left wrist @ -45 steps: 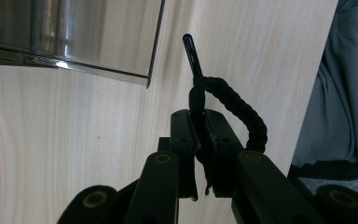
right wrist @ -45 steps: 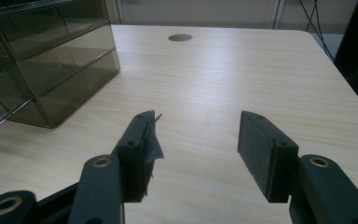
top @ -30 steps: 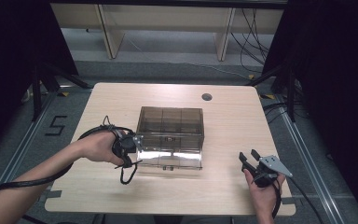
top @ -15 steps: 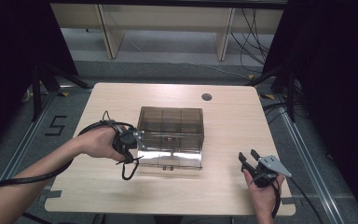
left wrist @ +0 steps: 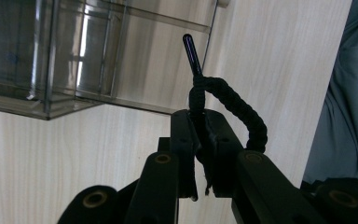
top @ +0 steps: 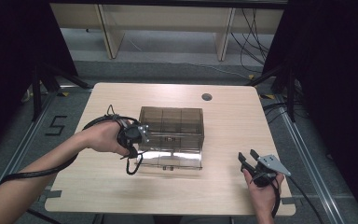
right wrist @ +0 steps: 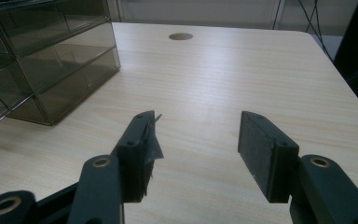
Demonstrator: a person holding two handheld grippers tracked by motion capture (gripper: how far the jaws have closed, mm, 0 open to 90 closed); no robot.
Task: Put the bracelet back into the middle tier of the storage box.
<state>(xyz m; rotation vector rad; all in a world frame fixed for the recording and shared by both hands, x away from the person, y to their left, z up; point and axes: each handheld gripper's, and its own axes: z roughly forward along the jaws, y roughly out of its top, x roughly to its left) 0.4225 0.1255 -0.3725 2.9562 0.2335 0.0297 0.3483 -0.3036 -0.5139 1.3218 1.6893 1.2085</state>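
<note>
A pale wood-grain worktop (top: 121, 196) with rounded corners stands on a grey floor, dark curtains at both sides and a light wooden shelf frame (top: 107, 28) beyond it. One round cable hole (top: 207, 97) sits near the far edge. A floor marking shaped like a "5" (top: 57, 126) lies to the left, and loose cables (top: 251, 28) trail at the far right.

One smoky transparent drawer box (top: 172, 135) stands in the middle of the worktop; its front shows several compartments, though the exact number is hard to tell.

There are two claws, one in each hand. The left claw (left wrist: 204, 140) is at the box's left side, its jaws closed on a black braided cord (left wrist: 233, 105), which loops up beside a thin dark rod (left wrist: 191, 51). What that cord belongs to I cannot tell. The right claw (right wrist: 196, 135) hovers low over the worktop near its front right corner, well apart from the box, jaws wide apart and holding nothing.
</note>
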